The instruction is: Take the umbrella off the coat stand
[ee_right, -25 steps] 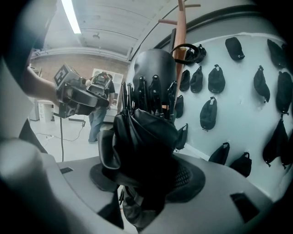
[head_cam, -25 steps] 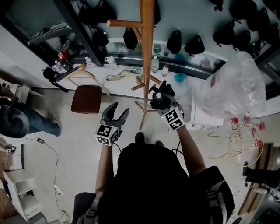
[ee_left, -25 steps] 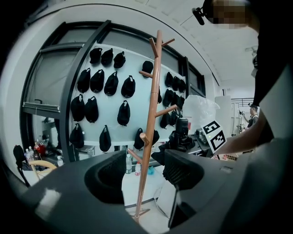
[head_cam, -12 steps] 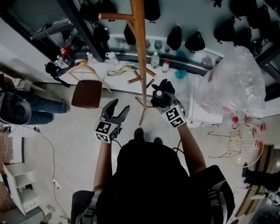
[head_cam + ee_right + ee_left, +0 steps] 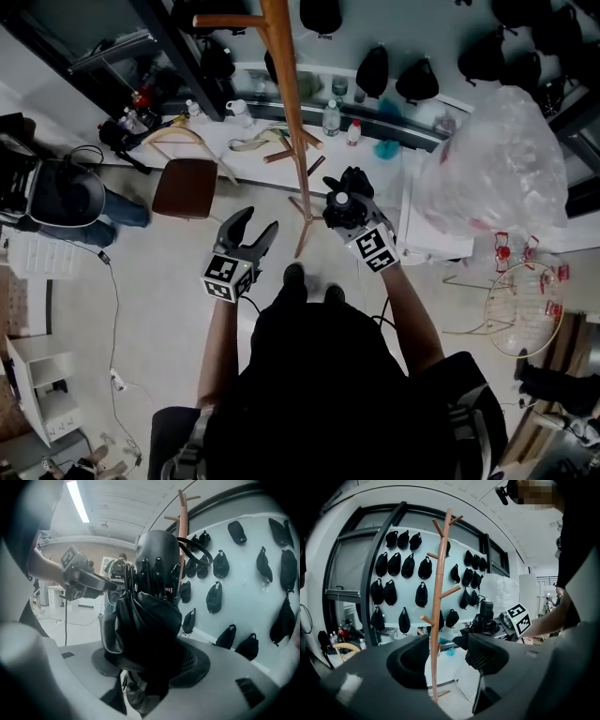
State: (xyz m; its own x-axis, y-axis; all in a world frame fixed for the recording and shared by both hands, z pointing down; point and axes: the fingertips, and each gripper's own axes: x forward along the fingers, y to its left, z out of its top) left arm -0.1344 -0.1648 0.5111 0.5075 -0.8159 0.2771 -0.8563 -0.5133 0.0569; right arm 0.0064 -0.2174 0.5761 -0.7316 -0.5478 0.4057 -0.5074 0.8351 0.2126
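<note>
A folded black umbrella is clamped upright between the jaws of my right gripper, clear of the wooden coat stand. The stand rises bare just left of the umbrella in the head view. My left gripper hangs open with nothing between its jaws, a little left of the stand's foot. In the left gripper view the stand's pole shows through the gap between the jaws, well beyond them.
A brown chair stands left of the stand. Behind it runs a white counter with bottles. Black bags hang on the back wall. A large clear plastic bag sits at the right, a wire basket below it. A person is at the left.
Both grippers have drawn back from the coat stand together, the umbrella still in the right one. The stand has shifted left and up in the head view.
</note>
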